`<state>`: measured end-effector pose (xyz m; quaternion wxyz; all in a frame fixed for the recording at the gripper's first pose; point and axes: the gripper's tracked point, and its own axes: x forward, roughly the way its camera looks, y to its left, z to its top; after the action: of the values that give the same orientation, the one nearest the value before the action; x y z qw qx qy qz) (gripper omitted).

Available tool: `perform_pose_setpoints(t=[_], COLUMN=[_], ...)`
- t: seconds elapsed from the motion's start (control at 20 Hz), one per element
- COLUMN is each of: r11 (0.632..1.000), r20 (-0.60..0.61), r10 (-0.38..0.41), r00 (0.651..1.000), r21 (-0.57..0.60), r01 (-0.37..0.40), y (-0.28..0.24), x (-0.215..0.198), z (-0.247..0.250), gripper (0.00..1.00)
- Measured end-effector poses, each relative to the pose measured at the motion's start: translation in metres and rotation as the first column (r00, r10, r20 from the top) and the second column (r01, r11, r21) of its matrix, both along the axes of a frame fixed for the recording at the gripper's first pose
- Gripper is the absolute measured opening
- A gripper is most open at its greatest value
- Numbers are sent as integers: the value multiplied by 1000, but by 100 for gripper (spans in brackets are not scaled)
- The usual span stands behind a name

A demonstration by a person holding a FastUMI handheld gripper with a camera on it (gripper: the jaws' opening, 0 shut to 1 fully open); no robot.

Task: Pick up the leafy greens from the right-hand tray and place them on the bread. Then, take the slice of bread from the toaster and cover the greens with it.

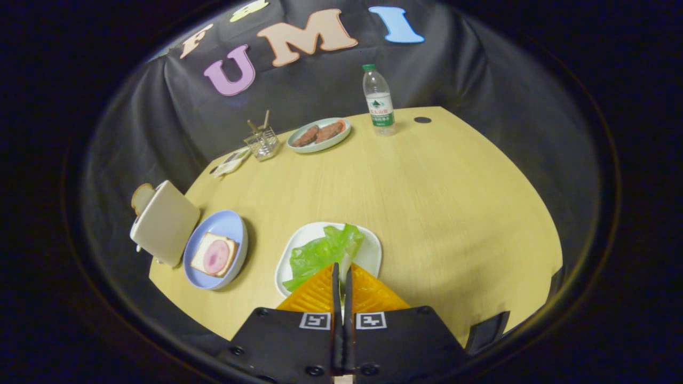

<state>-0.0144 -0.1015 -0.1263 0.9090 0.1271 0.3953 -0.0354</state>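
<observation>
Gripper [341, 272], bottom centre of frame, fingers pressed together w/ nothing held. Leafy greens [323, 253] lie on white tray [371, 255] just ahead, long axis running lower left to upper right. Bread [213, 255] on blue plate [227, 224], left of tray.

Closed tool [341, 272] above leafy greens [320, 255]

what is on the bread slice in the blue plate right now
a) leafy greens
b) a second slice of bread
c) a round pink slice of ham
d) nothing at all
c: the bread on the blue plate carries a round pink slice of ham, while the leafy greens lie on the white tray just ahead of the gripper, whose fingers are nearly closed with nothing between them.
</observation>
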Motion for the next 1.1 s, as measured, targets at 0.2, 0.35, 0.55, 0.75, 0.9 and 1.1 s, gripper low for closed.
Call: perform_pose_setpoints(t=[0.2, 0.35, 0.55, 0.75, 0.9, 1.1], r11=[999, 996, 984, 948, 926, 884], r20=[65, 106, 174, 221, 227, 219], r10=[42, 69, 125, 183, 218, 246], r00=[997, 992, 977, 958, 949, 944], r21=[15, 46, 107, 219, 261, 349], r01=[-43, -74, -145, -232, -274, -311], y=[28, 57, 110, 172, 209, 257], x=[4, 3, 8, 17, 30, 47], z=[32, 53, 81, 97, 89, 77], gripper=[4, 3, 3, 3, 3, 3])
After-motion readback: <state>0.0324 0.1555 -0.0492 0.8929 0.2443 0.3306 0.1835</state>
